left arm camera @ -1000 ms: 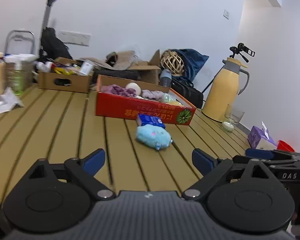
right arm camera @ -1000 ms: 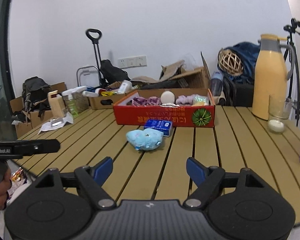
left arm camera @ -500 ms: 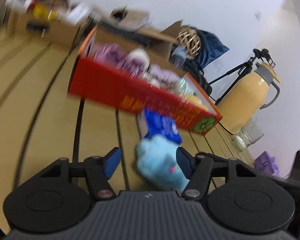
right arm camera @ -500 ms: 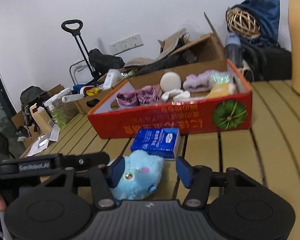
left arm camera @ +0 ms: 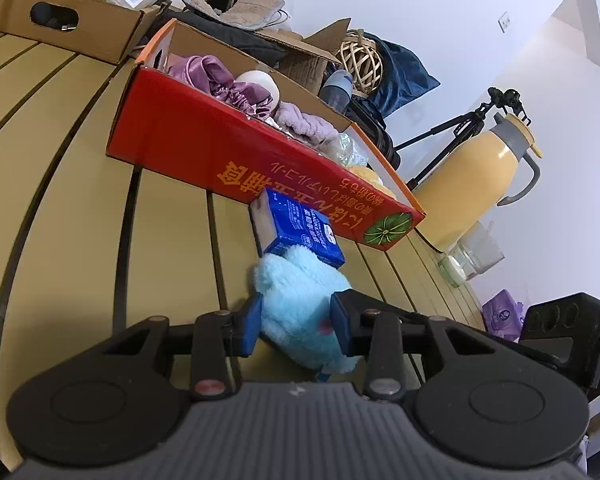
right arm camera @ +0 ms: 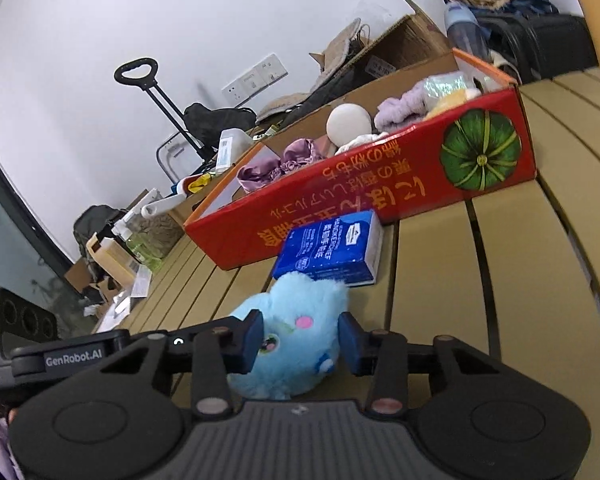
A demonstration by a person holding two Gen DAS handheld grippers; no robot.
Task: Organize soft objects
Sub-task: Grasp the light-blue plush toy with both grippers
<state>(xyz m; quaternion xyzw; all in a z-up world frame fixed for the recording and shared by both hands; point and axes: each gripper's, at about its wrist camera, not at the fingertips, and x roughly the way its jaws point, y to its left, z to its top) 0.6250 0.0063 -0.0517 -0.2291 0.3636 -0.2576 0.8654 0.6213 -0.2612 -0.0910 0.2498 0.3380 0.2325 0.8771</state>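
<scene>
Lying on the slatted wooden table, a light blue plush toy sits just in front of a blue tissue pack, its fur touching the pack's near end. Both grippers straddle the toy at once. The left gripper has its blue pads on either side of the plush body, and its jaws are closing with the fur pressed between them. The right gripper comes from the other side, its jaws also closing, with the pads against the toy's face near the pink cheek spot and the embroidered eye. In the right wrist view the left gripper's black body shows at the lower left edge, close beside the toy. The tissue pack rests against the front wall of a red cardboard box printed with orange lettering and a green pumpkin. Inside the box lie purple satin cloth, a white ball, a lilac fleecy cloth and something yellow at the far end. A yellow thermos jug stands beyond the box's corner, with a glass candle jar near it.
</scene>
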